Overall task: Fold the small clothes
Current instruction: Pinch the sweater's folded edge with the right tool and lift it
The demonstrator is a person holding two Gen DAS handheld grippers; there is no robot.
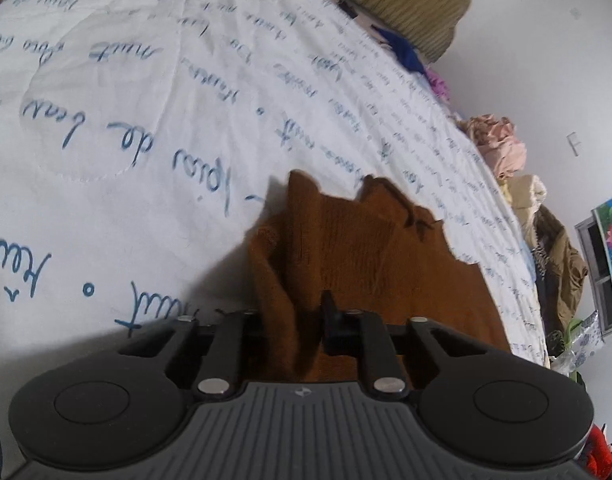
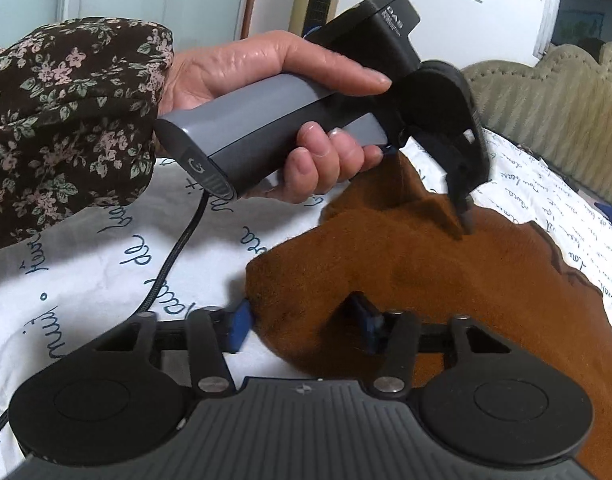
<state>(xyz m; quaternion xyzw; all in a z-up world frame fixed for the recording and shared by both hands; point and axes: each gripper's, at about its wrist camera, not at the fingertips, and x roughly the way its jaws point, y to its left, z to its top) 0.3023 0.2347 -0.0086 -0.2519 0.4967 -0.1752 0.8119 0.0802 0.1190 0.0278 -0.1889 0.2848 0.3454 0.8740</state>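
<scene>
A small brown knitted garment lies on the white bedspread with blue script. My left gripper is shut on a bunched edge of it, cloth rising between its black fingers. In the right wrist view the left gripper pinches a raised fold of the garment, held by a hand in a floral sleeve. My right gripper has blue pads on either side of a thick fold of the same garment, which fills the gap between them.
A ribbed beige headboard or cushion stands along the far side of the bed. Piles of clothes lie along the bed's right edge by the white wall. A cable trails from the left gripper's handle across the bedspread.
</scene>
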